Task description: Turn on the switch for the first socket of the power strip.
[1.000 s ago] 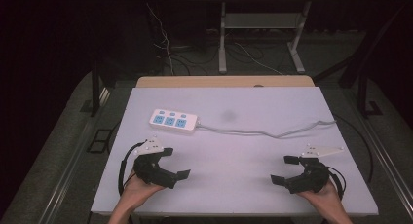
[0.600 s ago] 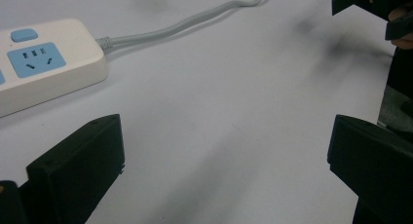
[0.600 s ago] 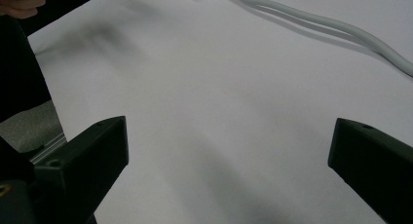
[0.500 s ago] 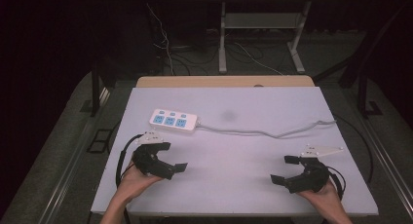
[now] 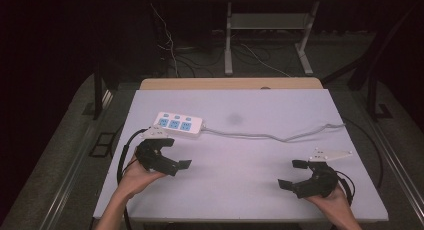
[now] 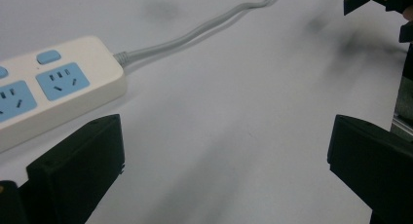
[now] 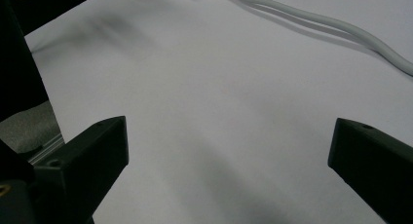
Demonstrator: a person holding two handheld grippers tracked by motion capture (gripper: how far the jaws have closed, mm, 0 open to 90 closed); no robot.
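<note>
The left gripper (image 5: pixel 173 154) sits at the near left of the table (image 5: pixel 240 190) with its jaws spread wide and nothing between them. Just beyond it lies the white power strip (image 5: pixel 176 125), which has blue sockets. In the left gripper view the power strip (image 6: pixel 48 87) lies just past the left jaw, not touching it. The right gripper (image 5: pixel 292 174) rests at the near right, its jaws likewise spread and empty, well apart from the strip. A grey cable (image 5: pixel 280 136) runs from the strip's right end across the white tabletop toward the far right edge. In the right gripper view that cable (image 7: pixel 331 27) crosses the top of the picture, far from the jaws.
</note>
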